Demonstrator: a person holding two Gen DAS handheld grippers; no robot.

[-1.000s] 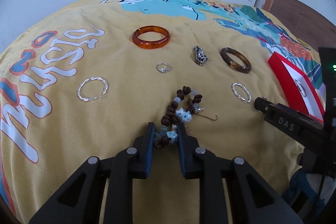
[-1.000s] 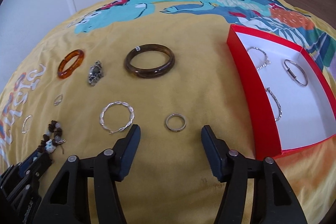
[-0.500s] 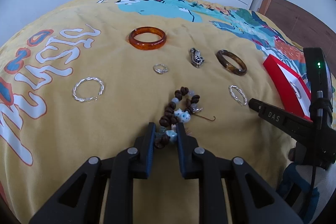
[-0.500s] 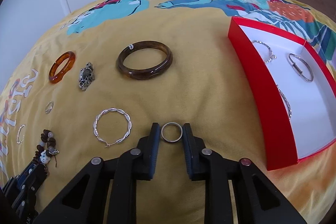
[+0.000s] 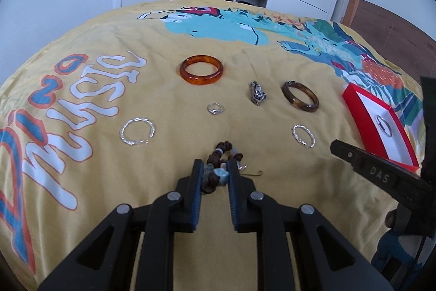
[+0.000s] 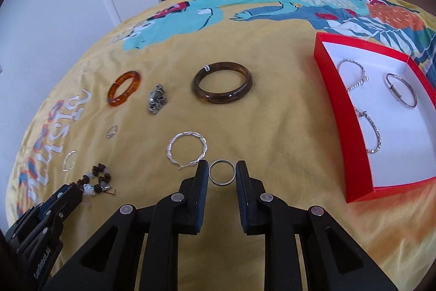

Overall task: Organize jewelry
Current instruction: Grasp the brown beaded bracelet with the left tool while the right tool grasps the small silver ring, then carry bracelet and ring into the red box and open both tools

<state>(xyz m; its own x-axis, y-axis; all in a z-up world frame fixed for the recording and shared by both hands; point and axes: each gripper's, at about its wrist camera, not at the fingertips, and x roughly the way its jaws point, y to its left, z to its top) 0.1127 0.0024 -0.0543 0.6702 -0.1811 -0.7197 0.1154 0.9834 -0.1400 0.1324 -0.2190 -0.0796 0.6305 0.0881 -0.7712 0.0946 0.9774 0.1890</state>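
Note:
My left gripper (image 5: 214, 168) is shut on the near end of a brown and blue beaded bracelet (image 5: 218, 176). The bracelet's far beads trail onto the yellow bedspread (image 5: 169, 160). My right gripper (image 6: 222, 167) is shut on a plain silver ring (image 6: 222, 172), held flat between its pads just above the bedspread. A red box (image 6: 335, 105) with a white inside lies to the right of it. The box holds two silver chains and a silver bangle (image 6: 402, 90). In the right wrist view the left gripper's fingers (image 6: 68, 192) show at the lower left, on the beaded bracelet (image 6: 95, 180).
Loose on the bedspread lie an amber bangle (image 5: 201, 70), a dark brown bangle (image 6: 222, 86), a silver brooch (image 5: 257, 93), a small silver ring (image 5: 215, 108) and two twisted silver hoops (image 5: 137, 131) (image 6: 186, 150). A wardrobe and door stand beyond the bed.
The right jaws closed from wide apart onto the silver ring. Both grippers have risen a little, and the left one has lifted the near end of the beaded bracelet.

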